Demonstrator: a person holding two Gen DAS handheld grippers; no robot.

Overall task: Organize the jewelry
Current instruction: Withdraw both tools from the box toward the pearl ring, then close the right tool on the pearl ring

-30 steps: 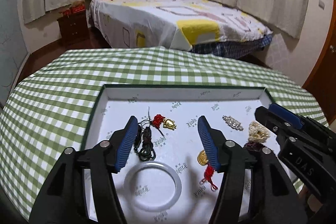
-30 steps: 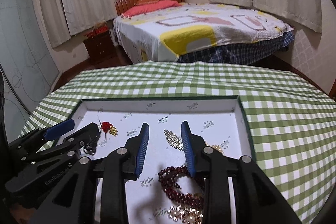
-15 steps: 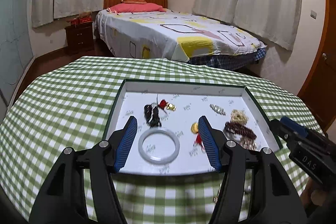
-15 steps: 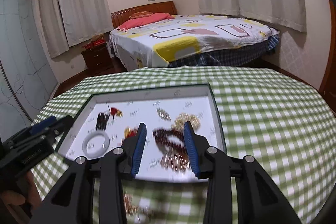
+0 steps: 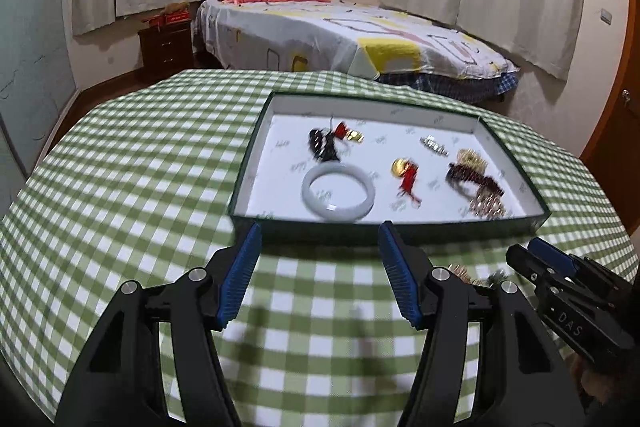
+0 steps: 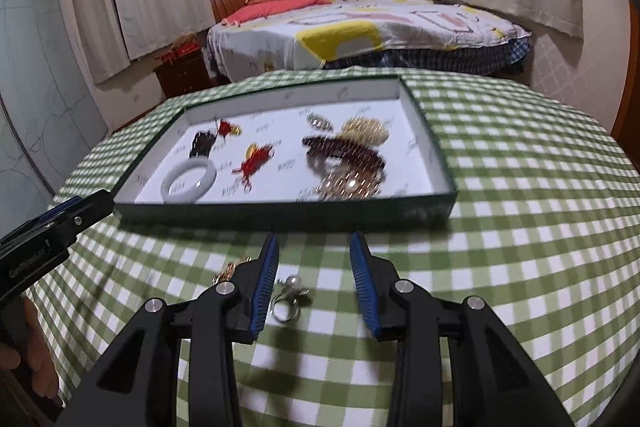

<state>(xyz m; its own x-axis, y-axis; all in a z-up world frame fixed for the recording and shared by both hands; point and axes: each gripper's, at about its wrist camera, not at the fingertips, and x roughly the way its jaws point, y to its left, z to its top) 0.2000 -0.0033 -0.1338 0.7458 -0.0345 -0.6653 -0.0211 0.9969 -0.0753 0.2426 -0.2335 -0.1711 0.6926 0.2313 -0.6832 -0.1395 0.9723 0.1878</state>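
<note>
A shallow green box point(image 5: 516, 223) point(image 6: 280, 215) with a white floor lies on the checked table. In it lie a white bangle point(image 5: 338, 190) point(image 6: 188, 181), a black cord piece point(image 5: 322, 145), two red-tasselled gold charms point(image 5: 404, 173) point(image 6: 254, 157), a dark red bead bracelet point(image 6: 344, 151) and gold pieces. A pearl ring point(image 6: 290, 293) lies on the cloth in front of the box, by my right gripper point(image 6: 314, 247), which is open and empty. A gold piece point(image 6: 228, 271) lies left of it. My left gripper point(image 5: 320, 233) is open and empty, just short of the box's front wall.
The round table has a green checked cloth point(image 5: 120, 187). Behind it stand a bed point(image 5: 340, 39) and a dark nightstand point(image 5: 164, 45). Curtains cover the walls. The right gripper shows at the lower right in the left wrist view point(image 5: 560, 283).
Both grippers have pulled back from over the box floor to the cloth in front of it. Both stay open. The ring and gold piece on the cloth have come into view.
</note>
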